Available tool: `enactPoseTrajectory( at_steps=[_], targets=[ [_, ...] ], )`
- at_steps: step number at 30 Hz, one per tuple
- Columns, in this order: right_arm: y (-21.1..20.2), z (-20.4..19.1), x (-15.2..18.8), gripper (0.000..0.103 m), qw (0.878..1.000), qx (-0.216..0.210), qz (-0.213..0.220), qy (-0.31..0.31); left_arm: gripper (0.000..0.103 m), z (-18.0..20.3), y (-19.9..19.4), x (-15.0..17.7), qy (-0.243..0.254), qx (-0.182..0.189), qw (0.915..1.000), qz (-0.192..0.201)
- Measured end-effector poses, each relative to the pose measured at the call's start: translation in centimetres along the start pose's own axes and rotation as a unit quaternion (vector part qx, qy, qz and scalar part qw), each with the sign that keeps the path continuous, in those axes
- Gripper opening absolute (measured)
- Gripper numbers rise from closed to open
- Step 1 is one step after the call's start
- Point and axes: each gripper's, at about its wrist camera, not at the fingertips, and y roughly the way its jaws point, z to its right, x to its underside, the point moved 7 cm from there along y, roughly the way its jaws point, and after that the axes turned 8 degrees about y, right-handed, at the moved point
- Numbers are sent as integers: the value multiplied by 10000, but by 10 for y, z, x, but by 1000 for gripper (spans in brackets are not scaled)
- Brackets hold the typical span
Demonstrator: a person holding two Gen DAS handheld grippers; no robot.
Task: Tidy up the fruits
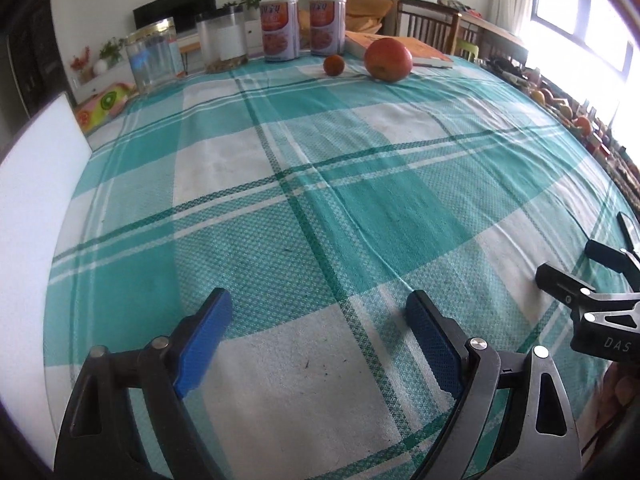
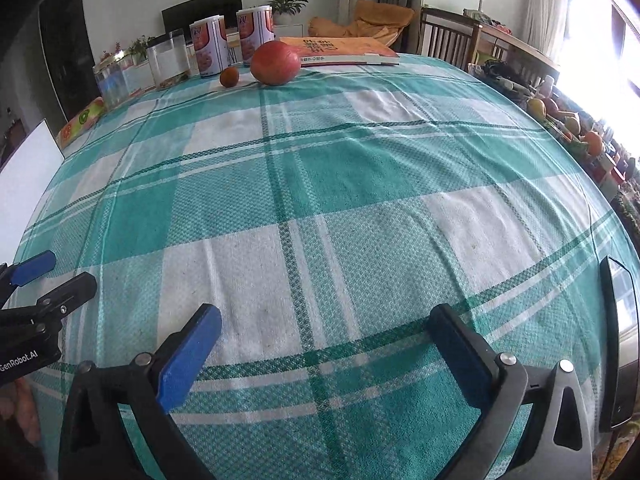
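Observation:
A large red-orange fruit (image 1: 388,59) and a small dark orange fruit (image 1: 333,65) lie side by side at the far end of the green-checked tablecloth (image 1: 304,184). Both show in the right wrist view, the large fruit (image 2: 275,63) and the small fruit (image 2: 229,77). My left gripper (image 1: 320,312) is open and empty, low over the near end of the table. My right gripper (image 2: 326,326) is open and empty, beside it on the right. Each gripper shows at the edge of the other's view, right gripper (image 1: 568,264) and left gripper (image 2: 60,272).
Two printed cans (image 1: 280,28) (image 1: 327,26), a frosted jar (image 1: 222,38) and a clear glass jar (image 1: 154,56) stand along the far edge. An orange book (image 2: 340,51) lies behind the fruits. A white board (image 1: 36,208) stands left; a dark tablet (image 2: 620,340) lies right.

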Motion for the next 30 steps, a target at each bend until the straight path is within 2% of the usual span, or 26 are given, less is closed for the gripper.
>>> enactPoseTrajectory(
  at_steps=[3,6,9,12,16,20,22,25,30],
  targets=[
    [0,-1,0,103,10000,19,-5,-24,92,2,2,-1,81,26,10000,-45],
    [0,-1,1,103,10000,9,-7,-18,92,3,7,-16,224,283,9993,-135],
    [0,-1,1,103,10000,9,-7,-20,92,-3,13,-56,272,283,9991,162],
    [0,-1,1,103,10000,8,-7,-19,92,-9,36,-107,99,340,9987,371],
    [1,-1,0,103,10000,3,-8,-24,90,-12,87,-174,198,181,9987,424],
    [1,-1,1,103,10000,-9,-11,-34,89,-11,128,-218,374,183,9980,475],
    [1,-2,0,103,10000,-17,-13,-45,82,-11,143,-231,553,101,9972,502],
    [1,-2,0,103,10000,-29,-16,-63,70,-11,164,-240,550,260,9975,361],
    [1,-3,-1,103,9999,-47,-20,-90,68,-10,184,-246,512,406,9976,235]
  ],
)
